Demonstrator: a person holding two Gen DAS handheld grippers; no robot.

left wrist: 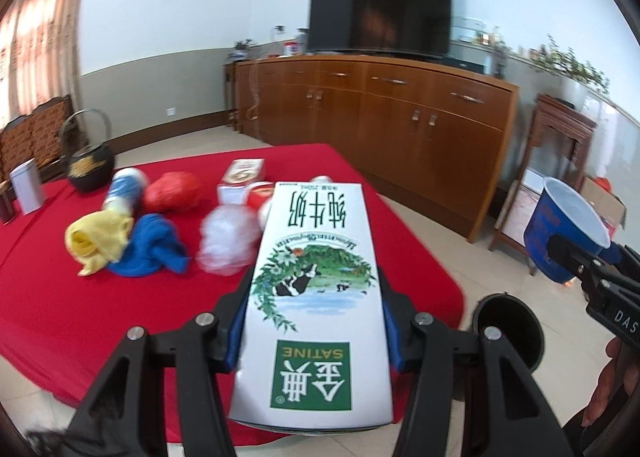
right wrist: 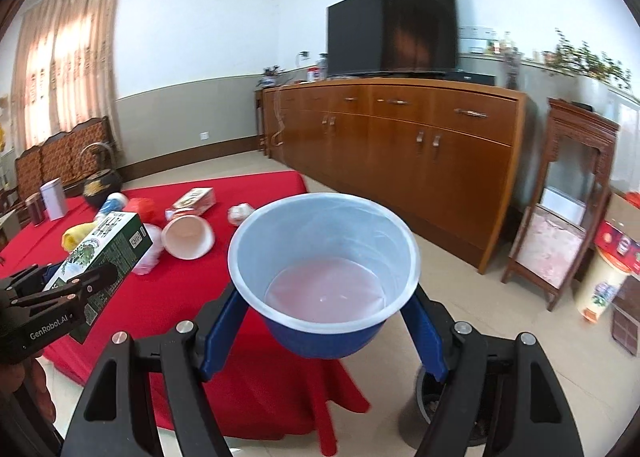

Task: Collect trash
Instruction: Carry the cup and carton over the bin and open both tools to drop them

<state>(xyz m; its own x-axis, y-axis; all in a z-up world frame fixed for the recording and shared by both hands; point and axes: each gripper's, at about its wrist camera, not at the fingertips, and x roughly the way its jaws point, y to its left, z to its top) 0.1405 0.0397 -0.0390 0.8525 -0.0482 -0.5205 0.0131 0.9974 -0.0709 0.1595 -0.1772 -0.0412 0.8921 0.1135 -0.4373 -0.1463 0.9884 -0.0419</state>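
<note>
Over red table [left wrist: 60,317], wooden sideboard [right wrist: 420,145], television [left wrist: 380,9]

Black TV [right wrist: 394,23] sits on a long wooden sideboard [right wrist: 404,145] against the white-and-grey wall; a carved wooden stand [right wrist: 568,197] is just to its right. Beige curtains [right wrist: 64,57] hang at far left. On the red-covered bench [left wrist: 120,297], a dark basket [left wrist: 89,165] stands near a metal tin [left wrist: 26,187]; yellow cloth [left wrist: 98,241] touches blue cloth [left wrist: 154,247].
</note>
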